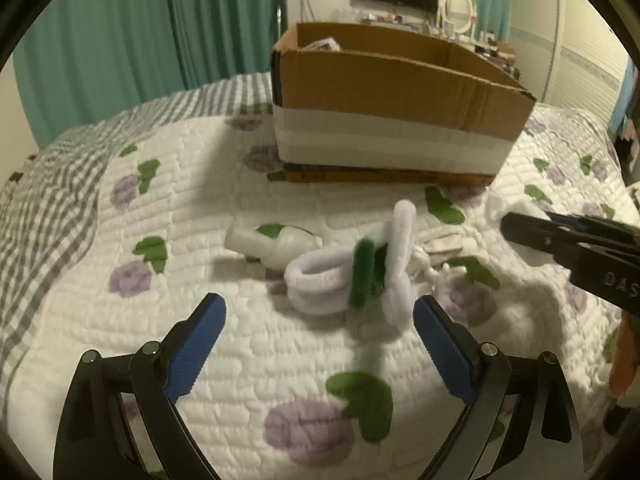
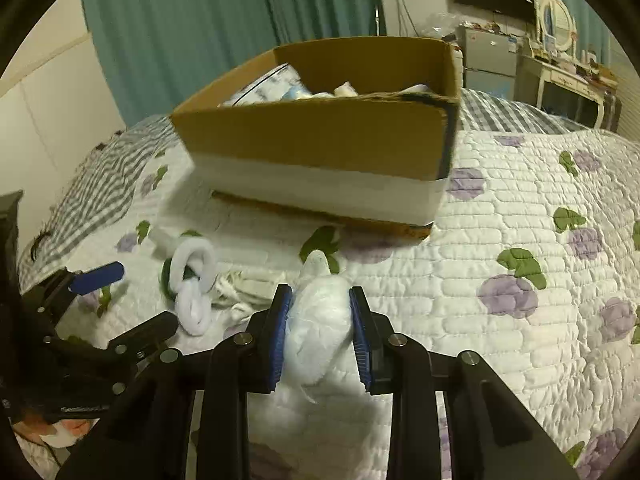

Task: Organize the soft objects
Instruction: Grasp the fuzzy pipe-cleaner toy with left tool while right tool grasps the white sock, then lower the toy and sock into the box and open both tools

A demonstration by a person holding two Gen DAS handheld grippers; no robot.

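We have the right gripper (image 2: 320,320) clamped on a white fluffy wad (image 2: 318,320), lifted toward the box (image 2: 312,140) for dropping. Our left gripper (image 1: 320,320) hangs spread wide before the fuzzy loops (image 1: 352,276) on the quilt (image 1: 240,360), lined up to grab them.

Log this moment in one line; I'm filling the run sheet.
left gripper: open, before pipe-cleaner bundle | right gripper: shut on white fluffy wad | box: ahead
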